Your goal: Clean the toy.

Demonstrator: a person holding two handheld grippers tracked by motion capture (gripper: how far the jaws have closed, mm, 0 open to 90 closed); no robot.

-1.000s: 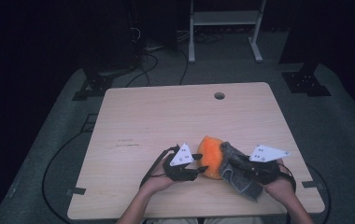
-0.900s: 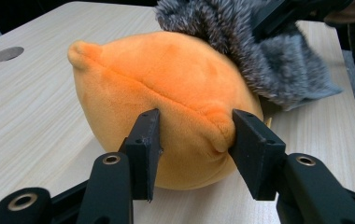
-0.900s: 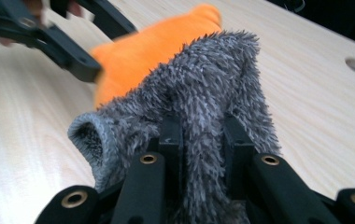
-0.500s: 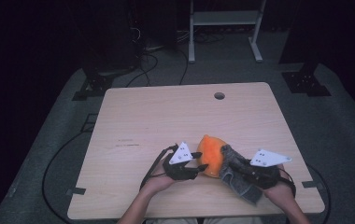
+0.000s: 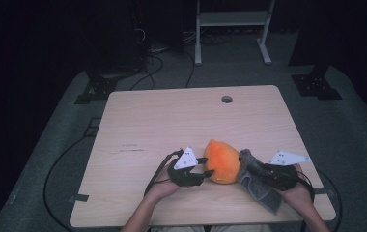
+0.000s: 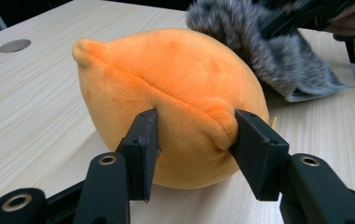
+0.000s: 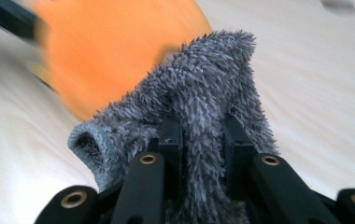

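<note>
An orange plush toy lies near the table's front edge. My left gripper holds it from the left, its fingers pressing into a seam ridge on both sides. My right gripper is shut on a fuzzy grey cloth, which bunches up between its jaws. The cloth's upper end rests against the right side of the plush, and the rest drapes down toward the table's edge. The cloth also lies behind the plush in the left gripper view.
The light wooden table has a round cable hole at the back. A white metal stand and cables sit on the dark floor beyond. Both forearms come in at the front edge.
The right gripper with the grey cloth has shifted slightly to the right beside the plush. The left gripper and the plush have barely moved.
</note>
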